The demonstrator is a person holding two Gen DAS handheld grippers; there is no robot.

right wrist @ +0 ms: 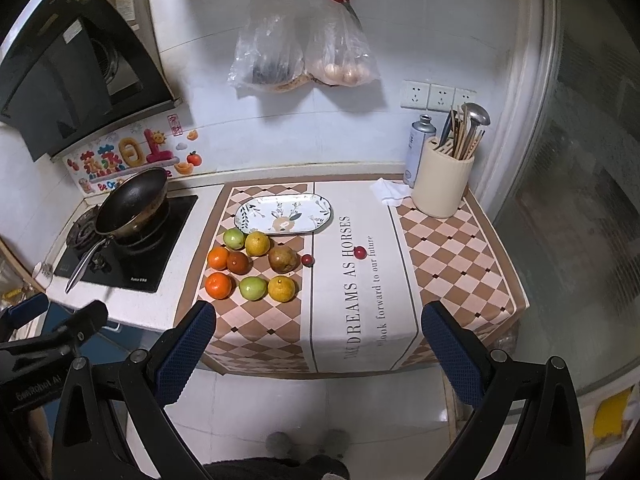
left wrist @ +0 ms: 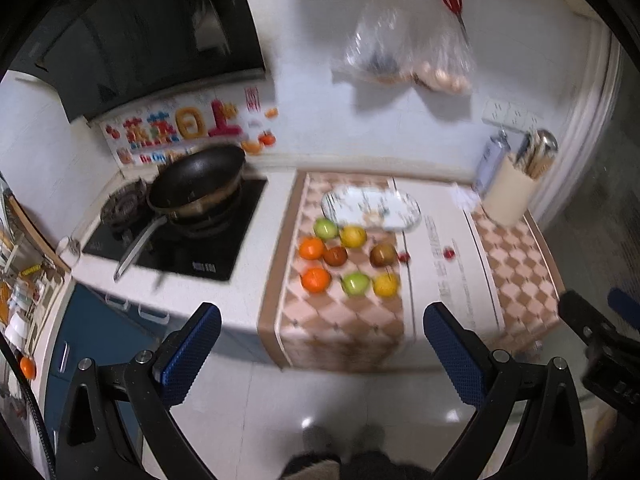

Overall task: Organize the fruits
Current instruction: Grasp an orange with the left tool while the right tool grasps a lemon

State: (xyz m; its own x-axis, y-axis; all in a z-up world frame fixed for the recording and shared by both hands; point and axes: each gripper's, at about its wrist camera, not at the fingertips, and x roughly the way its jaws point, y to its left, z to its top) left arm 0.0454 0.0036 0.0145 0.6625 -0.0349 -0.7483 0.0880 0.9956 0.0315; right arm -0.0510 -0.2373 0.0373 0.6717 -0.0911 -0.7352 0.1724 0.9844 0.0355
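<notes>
Fruits [right wrist: 253, 266]: lying clustered on the checkered cloth [right wrist: 452, 248], just near of the oval plate [right wrist: 316, 210].
Left gripper [left wrist: 322, 350]: hovering with fingers spread wide, holding nothing.
Right gripper [right wrist: 318, 346]: hovering likewise, released.
Wok [right wrist: 132, 200]: sitting far left.

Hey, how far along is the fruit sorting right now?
Nothing looks done: the oval plate holds no fruit. Nothing is in hand; the left tongs and right tongs hang open, short of the counter. All the fruit is left, from the orange to the small red fruit.
</notes>
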